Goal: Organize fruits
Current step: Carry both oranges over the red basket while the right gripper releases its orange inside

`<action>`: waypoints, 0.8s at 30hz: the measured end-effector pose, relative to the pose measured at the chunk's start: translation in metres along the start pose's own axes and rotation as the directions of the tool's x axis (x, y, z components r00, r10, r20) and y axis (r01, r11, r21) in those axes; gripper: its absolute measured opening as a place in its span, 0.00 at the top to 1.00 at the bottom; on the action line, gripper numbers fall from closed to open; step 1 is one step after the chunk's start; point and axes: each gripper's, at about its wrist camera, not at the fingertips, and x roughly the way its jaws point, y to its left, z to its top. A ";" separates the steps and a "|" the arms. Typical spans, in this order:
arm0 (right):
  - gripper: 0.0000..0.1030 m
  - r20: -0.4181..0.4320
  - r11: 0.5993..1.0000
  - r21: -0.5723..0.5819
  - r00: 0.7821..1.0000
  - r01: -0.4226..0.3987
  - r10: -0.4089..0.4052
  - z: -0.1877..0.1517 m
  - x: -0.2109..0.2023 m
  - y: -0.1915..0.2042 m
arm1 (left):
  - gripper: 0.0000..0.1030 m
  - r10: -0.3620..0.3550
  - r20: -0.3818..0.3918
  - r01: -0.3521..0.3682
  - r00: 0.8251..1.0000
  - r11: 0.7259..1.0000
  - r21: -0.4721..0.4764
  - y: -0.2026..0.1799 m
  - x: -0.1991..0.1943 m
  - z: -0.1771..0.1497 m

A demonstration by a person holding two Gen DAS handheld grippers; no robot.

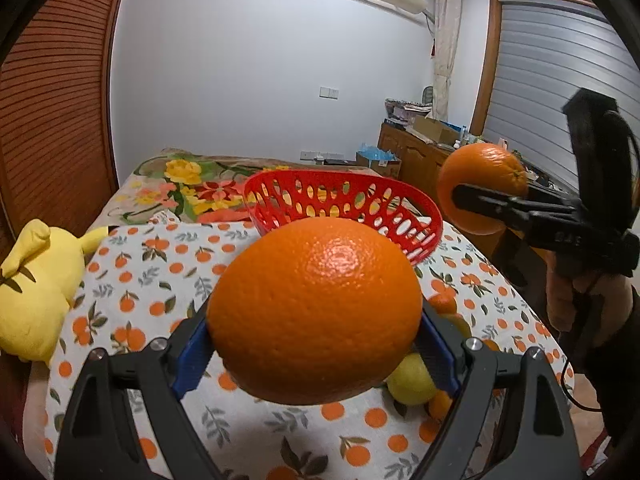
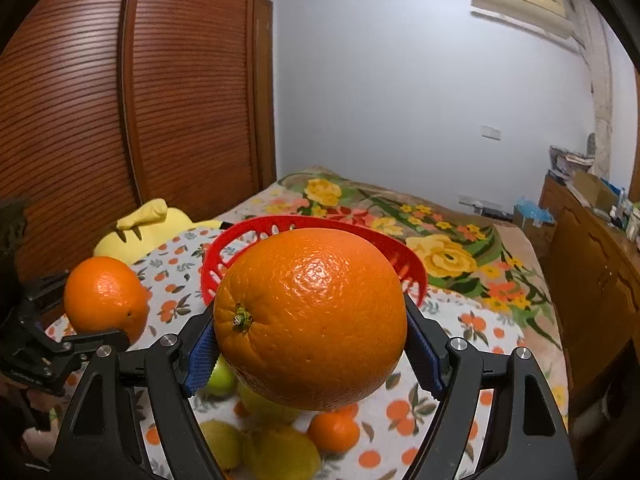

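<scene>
My left gripper (image 1: 316, 340) is shut on a large orange (image 1: 316, 308), held above the orange-print cloth. My right gripper (image 2: 310, 344) is shut on a second large orange (image 2: 312, 332). Each gripper shows in the other's view: the right one with its orange (image 1: 482, 184) at the right, the left one with its orange (image 2: 106, 298) at the left. A red perforated basket (image 1: 348, 204) stands on the cloth ahead of both; it also shows in the right wrist view (image 2: 248, 236). It looks empty. Loose yellow-green fruits (image 2: 276, 452) and a small orange (image 2: 334, 430) lie below the grippers.
A yellow plush toy (image 1: 36, 288) lies at the left edge of the cloth. A floral blanket (image 2: 440, 240) covers the bed behind the basket. A wooden cabinet (image 2: 592, 272) stands at the right, and a slatted wooden door (image 2: 80, 120) at the left.
</scene>
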 end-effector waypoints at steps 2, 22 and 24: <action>0.21 -0.022 1.000 -0.012 1.000 -0.011 0.011 0.005 0.012 0.001 | 0.15 0.001 0.004 -0.001 1.000 1.000 0.003 0.003 0.002 0.005; 0.21 -0.335 0.993 -0.074 0.940 -0.091 0.061 0.002 0.106 0.004 | 0.15 0.013 0.001 -0.013 1.000 1.000 0.011 0.016 0.023 0.028; 0.21 -0.355 0.992 -0.087 0.933 -0.094 0.057 0.003 0.111 0.004 | 0.15 0.012 0.001 -0.012 1.000 1.000 0.010 0.016 0.024 0.030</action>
